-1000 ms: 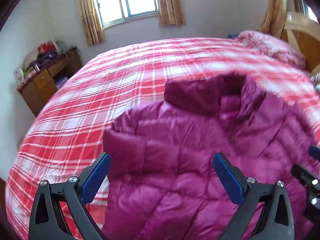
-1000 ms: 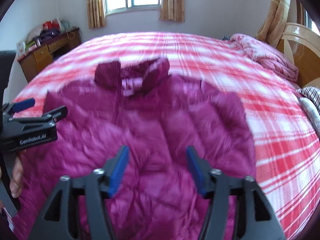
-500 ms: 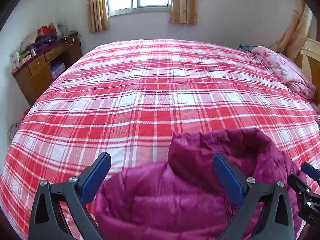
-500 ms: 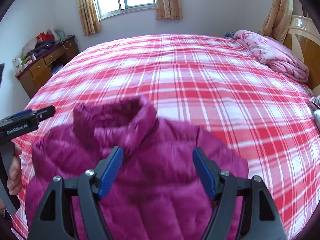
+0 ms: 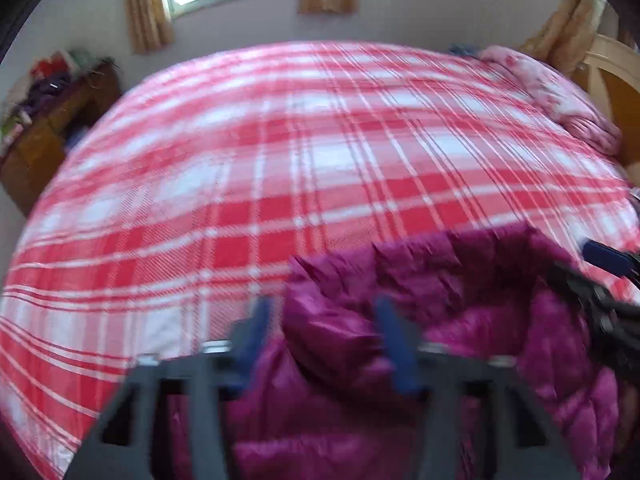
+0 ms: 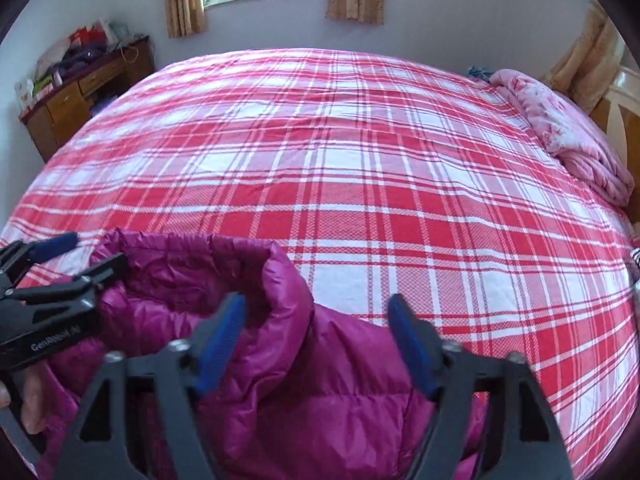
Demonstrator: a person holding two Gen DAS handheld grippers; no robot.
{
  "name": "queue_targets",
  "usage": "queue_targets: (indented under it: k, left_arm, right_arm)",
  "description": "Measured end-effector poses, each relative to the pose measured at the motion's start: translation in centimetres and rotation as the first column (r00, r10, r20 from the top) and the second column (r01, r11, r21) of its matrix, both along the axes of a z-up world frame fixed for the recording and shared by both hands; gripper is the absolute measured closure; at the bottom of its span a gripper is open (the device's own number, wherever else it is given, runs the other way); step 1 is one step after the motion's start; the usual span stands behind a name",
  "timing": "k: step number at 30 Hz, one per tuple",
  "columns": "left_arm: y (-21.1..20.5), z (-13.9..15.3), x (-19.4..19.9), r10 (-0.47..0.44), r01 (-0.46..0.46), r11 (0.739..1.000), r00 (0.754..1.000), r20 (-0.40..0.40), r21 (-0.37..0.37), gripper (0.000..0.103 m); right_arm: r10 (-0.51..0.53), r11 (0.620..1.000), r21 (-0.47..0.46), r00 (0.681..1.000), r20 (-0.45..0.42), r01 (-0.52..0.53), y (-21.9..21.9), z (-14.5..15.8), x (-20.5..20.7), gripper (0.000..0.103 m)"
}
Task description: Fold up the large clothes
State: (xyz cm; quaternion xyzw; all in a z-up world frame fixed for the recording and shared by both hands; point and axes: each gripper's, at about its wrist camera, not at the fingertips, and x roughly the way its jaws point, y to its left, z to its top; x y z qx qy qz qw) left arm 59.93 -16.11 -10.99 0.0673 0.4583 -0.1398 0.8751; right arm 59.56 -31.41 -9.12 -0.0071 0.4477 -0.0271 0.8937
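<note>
Your left gripper [image 5: 320,336] and right gripper [image 6: 316,332] have been closing over the jacket [image 6: 280,392] at the bed's [image 6: 360,184] near edge—neither pinching yet—a blanket [image 6: 560,132] heaped far right.

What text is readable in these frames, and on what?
"GenRobot.AI": white print on the black body of the left gripper, seen in the right wrist view.
Boxes and packets on the wooden desk by the wall: any print is too small to read.
Left wrist view: motion-blurred, no text legible.
</note>
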Motion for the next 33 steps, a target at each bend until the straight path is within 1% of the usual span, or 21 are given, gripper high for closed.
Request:
queue_targets:
  k: [1,2,3,4,6,11,14,16,18,20,23,25,27,28,29,30,31,33]
  left_arm:
    - [0.2,-0.1,-0.5,-0.006,0.006,1.000,1.000,-0.005,-0.002,0.081]
    - [0.4,-0.1,-1.3,-0.018,0.018,1.000,1.000,0.012,0.006,0.084]
    - [0.5,0.0,-2.0,-0.026,0.025,1.000,0.999,0.027,0.013,0.087]
    - [0.8,0.2,-2.9,-0.038,0.037,0.999,0.999,0.039,0.012,0.092]
    - [1.5,0.5,-4.2,-0.048,0.048,0.999,0.997,0.053,0.007,0.093]
    - [2.9,0.1,-6.9,-0.057,0.056,0.998,0.997,0.056,0.011,0.096]
    - [3.3,-0.8,-8.0,-0.065,0.064,0.998,0.997,0.048,0.021,0.096]
    - [3.3,-0.7,-8.9,-0.084,0.083,0.996,0.994,0.067,0.018,0.096]
    - [3.5,0.0,-9.7,-0.068,0.068,0.998,0.994,0.082,0.000,0.096]
    - [3.9,0.9,-10.2,-0.077,0.081,0.995,0.994,0.072,-0.052,0.096]
    - [4.6,3.1,-11.3,-0.043,0.055,0.995,0.989,0.144,-0.085,0.095]
    - [5.0,4.8,-11.4,-0.005,0.025,0.994,0.980,0.198,-0.102,0.094]
    - [4.8,5.7,-10.7,0.019,0.006,0.993,0.976,0.217,-0.114,0.074]
    - [4.5,6.0,-10.1,0.038,-0.012,0.993,0.975,0.221,-0.118,0.044]
    - [4.2,6.3,-9.5,0.067,-0.038,0.992,0.970,0.233,-0.124,0.020]
    - [4.0,6.5,-9.2,0.090,-0.054,0.989,0.962,0.259,-0.140,0.017]
    - [3.6,6.5,-8.9,0.090,-0.050,0.987,0.957,0.275,-0.151,0.016]
    - [2.4,6.1,-8.1,0.077,-0.043,0.990,0.964,0.256,-0.134,0.016]
  right_arm:
    - [0.008,1.000,-0.009,1.000,-0.014,-0.009,0.1,-0.3,-0.2,0.068]
    - [0.012,1.000,-0.021,1.000,-0.019,-0.013,0.1,-0.4,-0.5,0.079]
    - [0.016,0.999,-0.034,1.000,-0.017,-0.016,0.1,-0.4,-0.9,0.084]
    - [0.018,0.999,-0.049,1.000,-0.006,-0.018,0.1,-0.4,-1.5,0.086]
    - [0.024,0.997,-0.080,1.000,0.017,-0.023,0.1,-0.1,-2.8,0.088]
    - [0.023,0.992,-0.127,0.999,0.050,-0.016,-0.4,-0.6,-5.1,0.092]
    - [0.009,0.992,-0.124,1.000,0.028,-0.006,-1.0,-2.0,-5.9,0.094]
    - [0.004,0.991,-0.137,1.000,0.017,-0.002,-1.2,-3.0,-6.1,0.094]
    - [0.001,0.989,-0.150,1.000,0.024,0.003,-1.3,-3.5,-6.4,0.094]
    - [-0.005,0.989,-0.146,1.000,0.030,0.009,-1.4,-3.6,-6.6,0.094]
    - [-0.008,0.990,-0.143,0.999,0.036,0.013,-1.5,-3.7,-6.7,0.094]
    - [-0.012,0.990,-0.141,0.999,0.040,0.018,-1.6,-3.9,-6.8,0.094]
    - [-0.019,0.990,-0.140,0.999,0.042,0.024,-1.7,-4.4,-6.8,0.094]
    - [-0.021,0.990,-0.140,0.999,0.044,0.027,-1.7,-4.6,-6.8,0.094]
    - [-0.023,0.990,-0.141,0.998,0.051,0.030,-1.7,-4.9,-6.9,0.094]
    - [-0.024,0.989,-0.141,0.998,0.060,0.032,-1.7,-5.2,-7.0,0.094]
    - [-0.023,0.989,-0.143,0.997,0.068,0.033,-1.7,-5.3,-7.1,0.094]
    - [-0.023,0.989,-0.145,0.996,0.085,0.035,-1.6,-5.5,-7.3,0.094]
